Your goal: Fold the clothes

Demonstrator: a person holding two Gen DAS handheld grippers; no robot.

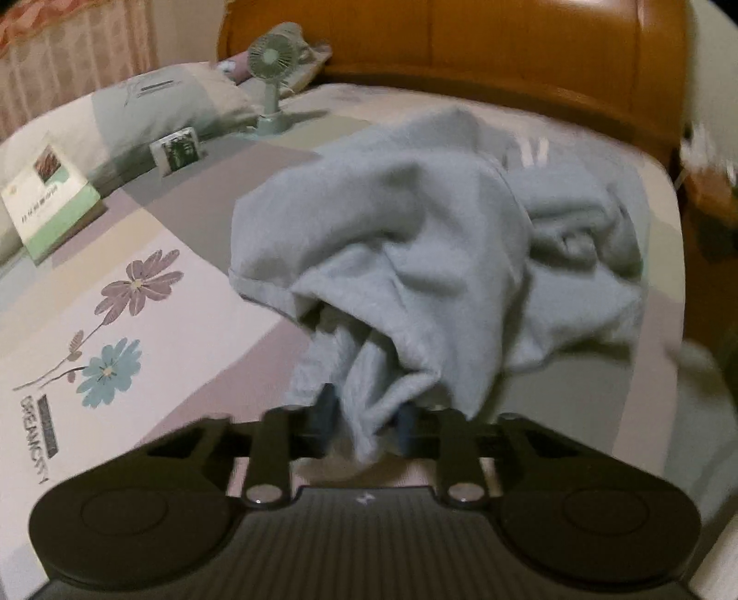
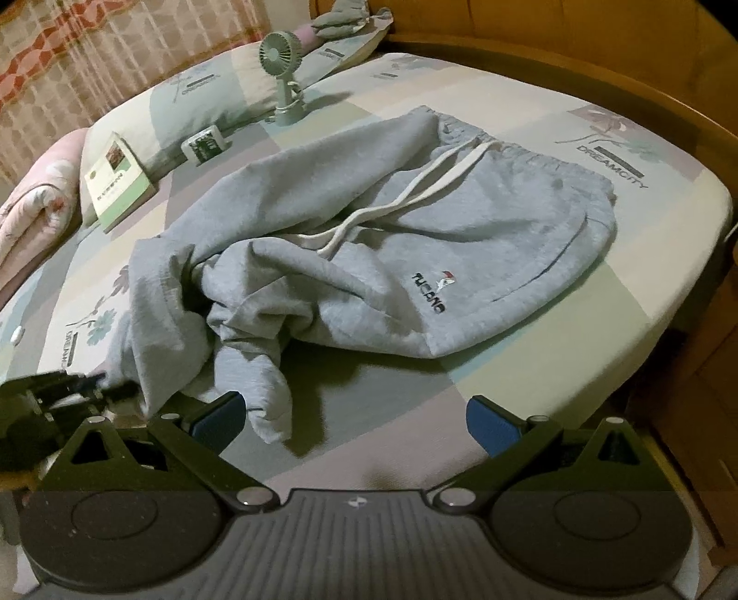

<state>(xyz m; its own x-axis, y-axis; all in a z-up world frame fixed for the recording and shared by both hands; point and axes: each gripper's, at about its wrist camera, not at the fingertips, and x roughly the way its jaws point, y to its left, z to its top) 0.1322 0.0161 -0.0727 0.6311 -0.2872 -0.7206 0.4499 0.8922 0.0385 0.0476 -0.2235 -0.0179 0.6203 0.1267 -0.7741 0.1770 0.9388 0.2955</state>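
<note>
Left gripper (image 1: pixel 364 415) pinches a fold of the grey sweatpants (image 1: pixel 415 240) — cloth lifted, bunched, hiding the rest. Right gripper (image 2: pixel 355 415) gapes wide, holding nothing; only its view shows the waistband, white drawstring (image 2: pixel 415 184) and logo, pants sprawled across the bed (image 2: pixel 599 286), fan (image 2: pixel 281 69) beyond.

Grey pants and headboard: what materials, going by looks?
Pants: soft matte knit, probably cotton fleece; heathered grey, limp rounded folds, a white drawstring, bunching where the left gripper pinches a leg. Headboard: likely varnished wood; orange-brown, smooth, slight sheen.
</note>
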